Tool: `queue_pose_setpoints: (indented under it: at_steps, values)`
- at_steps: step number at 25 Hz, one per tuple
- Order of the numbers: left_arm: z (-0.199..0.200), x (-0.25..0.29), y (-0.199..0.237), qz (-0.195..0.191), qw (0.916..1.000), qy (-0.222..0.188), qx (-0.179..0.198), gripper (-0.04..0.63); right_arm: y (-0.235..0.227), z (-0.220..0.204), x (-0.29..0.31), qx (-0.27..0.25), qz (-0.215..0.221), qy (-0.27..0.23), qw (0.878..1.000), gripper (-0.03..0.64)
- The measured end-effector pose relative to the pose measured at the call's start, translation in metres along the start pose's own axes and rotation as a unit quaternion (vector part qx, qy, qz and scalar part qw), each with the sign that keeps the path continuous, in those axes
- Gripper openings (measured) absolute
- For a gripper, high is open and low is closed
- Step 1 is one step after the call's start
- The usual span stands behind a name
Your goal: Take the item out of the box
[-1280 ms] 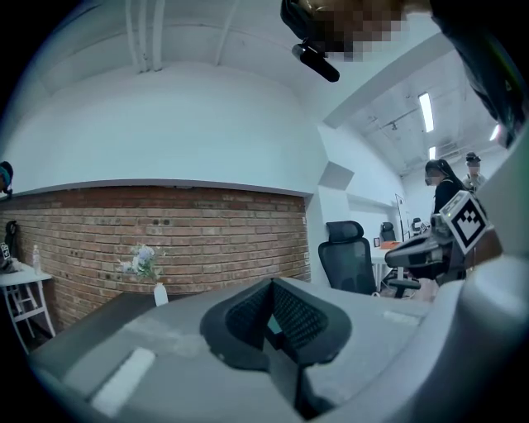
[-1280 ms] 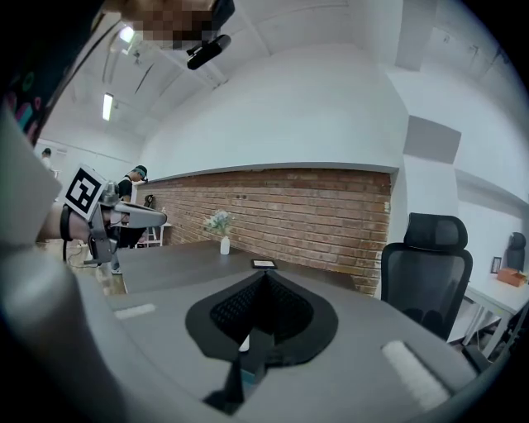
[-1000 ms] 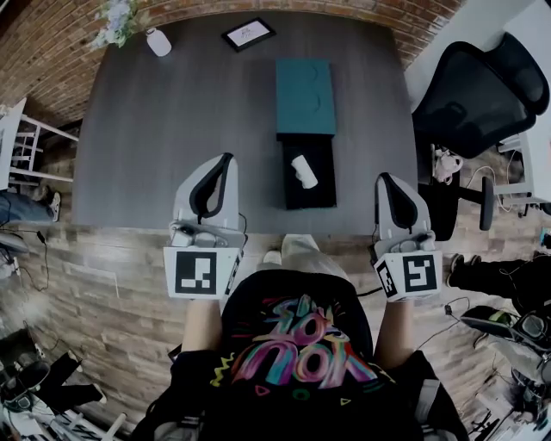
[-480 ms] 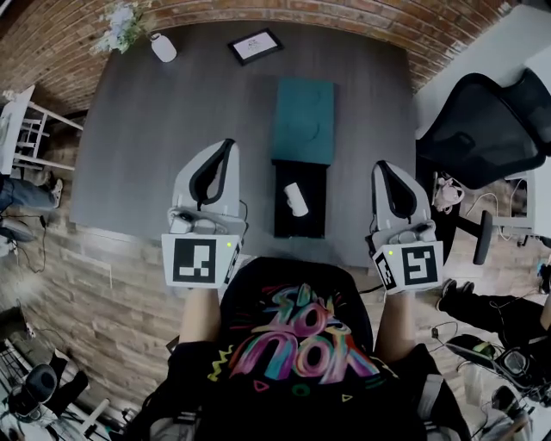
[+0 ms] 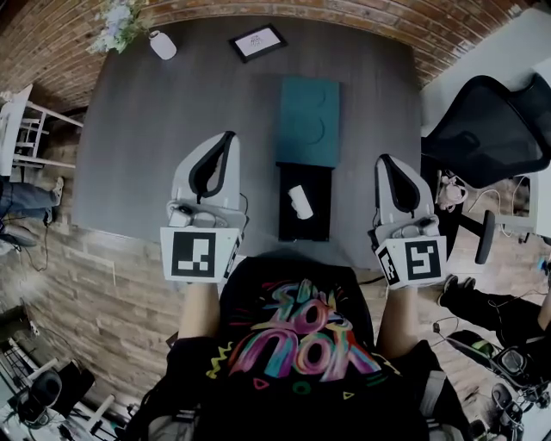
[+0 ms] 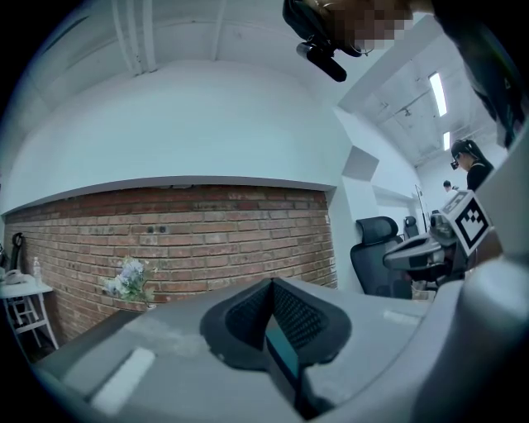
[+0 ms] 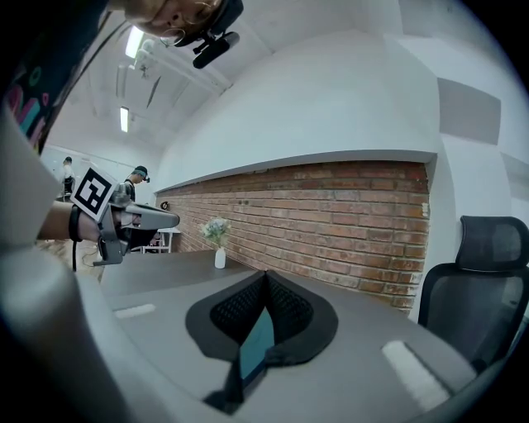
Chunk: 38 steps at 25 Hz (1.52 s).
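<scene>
An open black box lies on the dark grey table, and a small white rolled item rests inside it. Flat on the table just beyond the box lies its teal lid. My left gripper hovers over the table's near edge, left of the box, jaws shut with nothing between them. On the box's right, my right gripper is held level, also shut and empty. Both point away from me, apart from the box.
At the table's far edge stand a white vase with flowers and a framed card. A black office chair is at the right, a white stool at the left. A brick wall is behind.
The head view has shifted a little, so the table sits slightly differently in the frame. Both grippers stay shut at the table's near edge. Box and item have not moved.
</scene>
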<state>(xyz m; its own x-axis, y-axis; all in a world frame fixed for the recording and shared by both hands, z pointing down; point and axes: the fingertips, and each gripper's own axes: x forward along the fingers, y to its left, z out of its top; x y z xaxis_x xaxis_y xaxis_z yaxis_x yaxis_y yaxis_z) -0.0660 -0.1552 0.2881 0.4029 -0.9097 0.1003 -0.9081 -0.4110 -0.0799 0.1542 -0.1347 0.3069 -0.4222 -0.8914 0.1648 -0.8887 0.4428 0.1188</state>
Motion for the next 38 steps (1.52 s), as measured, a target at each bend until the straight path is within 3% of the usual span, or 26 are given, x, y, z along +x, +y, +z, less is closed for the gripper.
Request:
queue_pose_setpoints:
  at_steps: [15, 24, 33, 38]
  values:
    - [-0.01, 0.004, 0.012, -0.009, 0.9999, 0.006, -0.01, 0.002, 0.018, -0.016, 0.011, 0.0, 0.009, 0.029, 1.0, 0.0]
    - [-0.021, 0.006, 0.013, -0.013, 0.9997, 0.016, -0.016, 0.002, 0.033, -0.048, 0.02, 0.02, 0.042, 0.075, 0.996, 0.002]
    - [-0.025, 0.012, 0.018, -0.014, 0.9996, 0.018, -0.019, 0.002, 0.061, -0.091, 0.037, 0.067, 0.103, 0.139, 0.983, 0.125]
    - [-0.028, 0.015, 0.021, -0.014, 0.9995, 0.021, -0.02, 0.001, 0.077, -0.108, 0.045, 0.071, 0.124, 0.159, 0.977, 0.159]
